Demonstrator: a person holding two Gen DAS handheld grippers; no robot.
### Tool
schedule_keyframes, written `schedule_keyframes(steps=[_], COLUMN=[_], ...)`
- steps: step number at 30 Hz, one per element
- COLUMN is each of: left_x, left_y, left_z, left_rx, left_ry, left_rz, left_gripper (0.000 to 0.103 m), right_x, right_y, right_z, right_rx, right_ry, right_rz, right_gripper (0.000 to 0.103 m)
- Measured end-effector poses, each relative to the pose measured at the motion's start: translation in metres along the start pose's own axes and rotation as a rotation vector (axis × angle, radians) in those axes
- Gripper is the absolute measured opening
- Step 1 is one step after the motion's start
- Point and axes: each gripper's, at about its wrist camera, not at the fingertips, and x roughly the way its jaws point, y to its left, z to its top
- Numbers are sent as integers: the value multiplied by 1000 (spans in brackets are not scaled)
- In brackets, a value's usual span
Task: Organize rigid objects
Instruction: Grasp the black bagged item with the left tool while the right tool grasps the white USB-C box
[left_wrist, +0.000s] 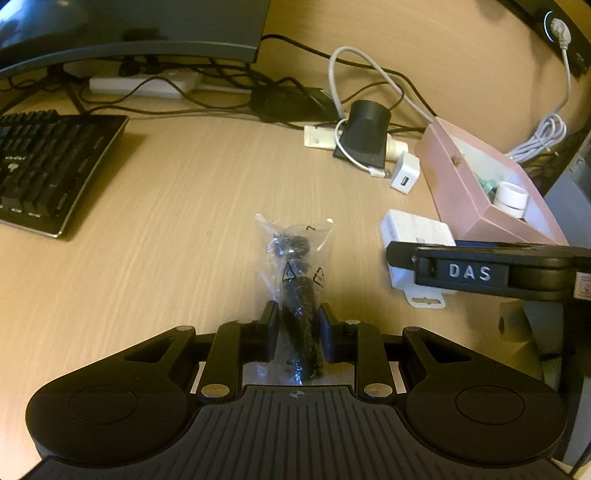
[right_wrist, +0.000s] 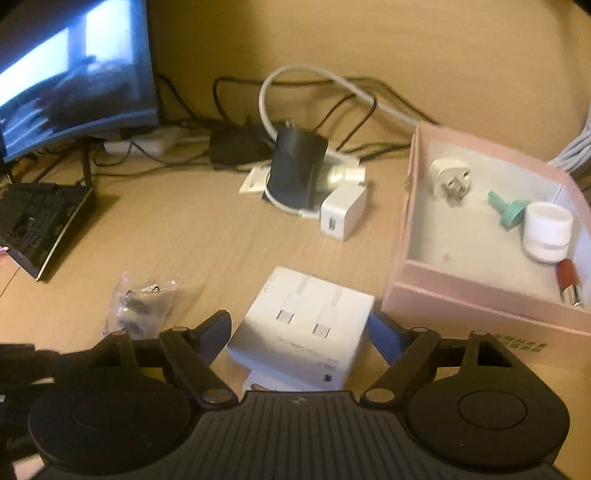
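Note:
My left gripper (left_wrist: 297, 317) is shut on a clear plastic bag of black parts (left_wrist: 295, 266), which lies on the wooden desk in front of me; the bag also shows in the right wrist view (right_wrist: 138, 304). My right gripper (right_wrist: 297, 332) is open, its fingers on either side of a white cable box (right_wrist: 306, 328) without visibly pressing it. The same box (left_wrist: 413, 236) and the right gripper's finger (left_wrist: 469, 271) show at the right of the left wrist view. A pink open box (right_wrist: 461, 310) at the right holds a white plug adapter (right_wrist: 448, 179), a teal part (right_wrist: 508, 210), a white cylinder (right_wrist: 546, 232) and a red item (right_wrist: 567, 280).
A black keyboard (left_wrist: 44, 170) and a monitor (left_wrist: 129, 26) stand at the left. Behind are a power strip (left_wrist: 144, 83), tangled cables, a black cylinder stand (left_wrist: 365, 131) and a white USB charger (left_wrist: 404, 173). Bare desk lies between keyboard and bag.

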Motion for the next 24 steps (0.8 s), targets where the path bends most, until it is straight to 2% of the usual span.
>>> schedule_keyframes(steps=[3,8,14,18,24], left_x=[1,1,-1,-1,-1], left_y=[1,1,3,4,-2], left_z=[1,-1,-5,-5,-8], left_rx=[-7,11,-5,-9,6], left_ry=[-1,-9,-24,-21,-28], left_rz=[-2,-20,-58,-76,-90], left_gripper=[26,26,26,27,25], right_x=[-9,-47,-88,-100,-94], right_y=[-2,-8,-21,-37,-61], right_z=[-5,-26,-68,-89,-108], right_rx=[-37,-120,-221,-187,-72], right_ry=[-11,-56,-80,-63,-17], right_rz=[26,81,39,0,19], right_gripper=[70,69,68,68,71])
